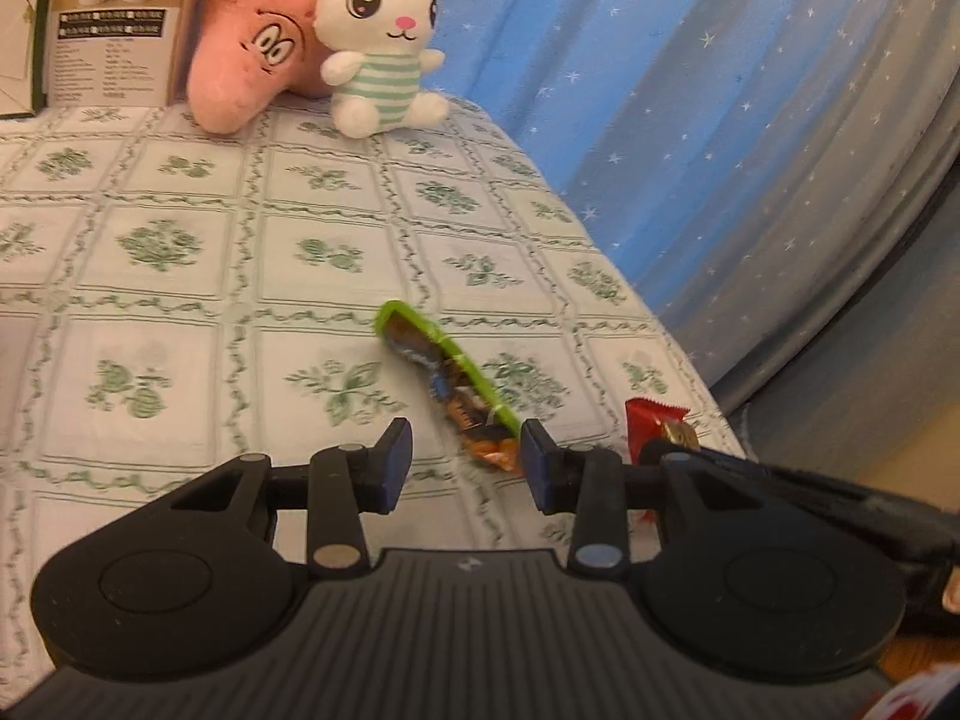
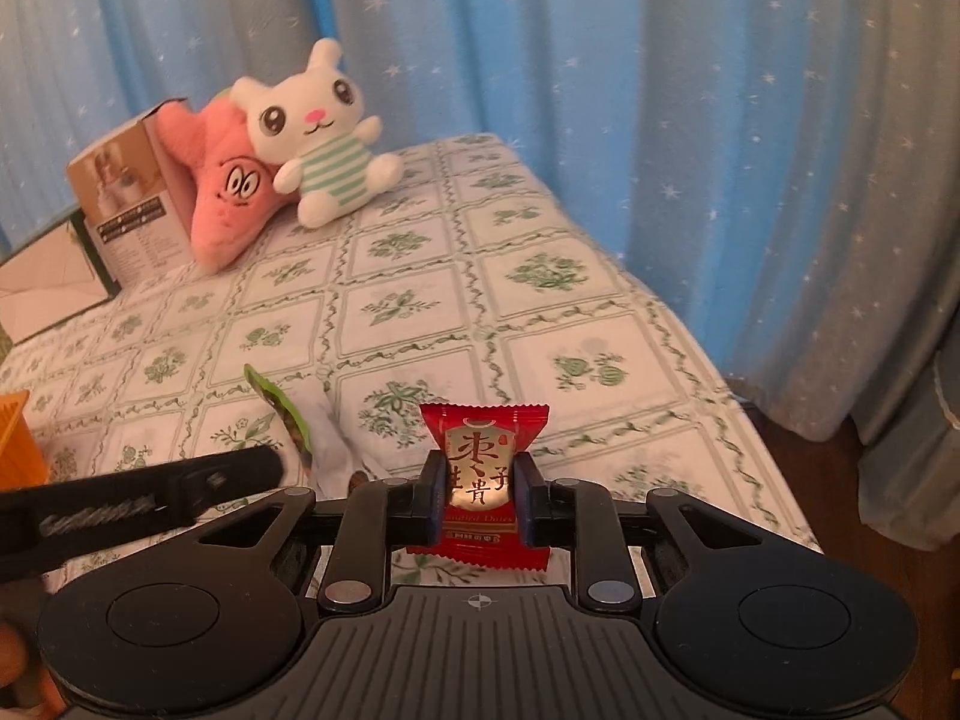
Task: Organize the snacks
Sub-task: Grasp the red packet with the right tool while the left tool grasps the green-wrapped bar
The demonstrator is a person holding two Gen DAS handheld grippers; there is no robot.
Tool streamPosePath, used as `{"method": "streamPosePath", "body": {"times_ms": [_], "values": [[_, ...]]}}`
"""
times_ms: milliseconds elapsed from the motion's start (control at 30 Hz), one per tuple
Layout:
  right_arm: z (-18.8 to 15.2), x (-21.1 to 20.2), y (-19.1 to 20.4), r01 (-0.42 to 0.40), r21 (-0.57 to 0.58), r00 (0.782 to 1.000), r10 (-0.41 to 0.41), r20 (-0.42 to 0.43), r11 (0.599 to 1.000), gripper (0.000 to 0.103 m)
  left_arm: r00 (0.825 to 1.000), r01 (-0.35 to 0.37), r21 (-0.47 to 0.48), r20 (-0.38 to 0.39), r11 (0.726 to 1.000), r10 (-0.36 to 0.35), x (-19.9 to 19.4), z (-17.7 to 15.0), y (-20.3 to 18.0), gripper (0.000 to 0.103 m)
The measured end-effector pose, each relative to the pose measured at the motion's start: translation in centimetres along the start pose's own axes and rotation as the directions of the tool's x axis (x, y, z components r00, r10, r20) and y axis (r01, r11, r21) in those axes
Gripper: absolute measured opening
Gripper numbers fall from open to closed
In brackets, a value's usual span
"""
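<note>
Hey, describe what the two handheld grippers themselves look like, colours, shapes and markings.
Both the left gripper and the right gripper are matte black plastic: a ribbed centre plate with a small crosshair mark, two rounded housings with circular insets, silver pivot pins, and flat dark blue pads on the fingers.

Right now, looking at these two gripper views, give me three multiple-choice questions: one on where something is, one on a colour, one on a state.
1. Where does the white rabbit plush sit?
A. Against the pink plush
B. Inside the orange box
C. On the floor

2. What colour edges the long snack packet on the tablecloth?
A. Purple
B. Green
C. Silver

3. What is the right gripper doing?
A. Standing empty
B. Gripping the rabbit
C. Clamped on the red snack packet

Answers:
1 A: the rabbit leans on the pink toy.
2 B: a bright green border runs along it.
3 C: both pads press its sides.
</note>
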State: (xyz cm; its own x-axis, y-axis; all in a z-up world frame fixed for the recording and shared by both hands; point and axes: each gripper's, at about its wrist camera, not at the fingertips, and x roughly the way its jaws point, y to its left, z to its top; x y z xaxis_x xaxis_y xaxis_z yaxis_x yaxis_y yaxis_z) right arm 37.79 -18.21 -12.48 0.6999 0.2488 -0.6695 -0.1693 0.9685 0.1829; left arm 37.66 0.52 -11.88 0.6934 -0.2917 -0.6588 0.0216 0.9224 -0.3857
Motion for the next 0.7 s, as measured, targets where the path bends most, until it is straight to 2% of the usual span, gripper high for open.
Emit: {"method": "streamPosePath", "body": {"times_ms": [133, 433, 567, 700], "values": [[-0.2, -0.3, -0.6, 0.014, 0.025, 1.000, -0.014, 0.001, 1.000, 0.023, 1.000, 0.004, -0.010, 0.004, 1.000, -0.004, 1.2, 0.3, -0.6, 0.035], [-0.4, 0.0, -1.0, 0.017, 0.047, 1.000, -0.017, -0.007, 0.999, 0.023, 0.998, -0.058, 0.017, -0.022, 0.998, 0.058, 3.8, 1.0, -1.0, 0.033], [-0.4, 0.2, -0.9, 0.036, 0.048, 0.999, -0.036, -0.006, 0.998, 0.023, 0.995, -0.092, 0.090, -0.031, 0.992, 0.095, 4.4, 1.3, -1.9, 0.033], [-0.4, 0.2, -0.9, 0.048, 0.050, 0.999, -0.049, 0.002, 0.998, 0.023, 0.991, -0.114, 0.210, -0.046, 0.971, 0.127, 4.9, 1.2, -3.3, 0.032]]}}
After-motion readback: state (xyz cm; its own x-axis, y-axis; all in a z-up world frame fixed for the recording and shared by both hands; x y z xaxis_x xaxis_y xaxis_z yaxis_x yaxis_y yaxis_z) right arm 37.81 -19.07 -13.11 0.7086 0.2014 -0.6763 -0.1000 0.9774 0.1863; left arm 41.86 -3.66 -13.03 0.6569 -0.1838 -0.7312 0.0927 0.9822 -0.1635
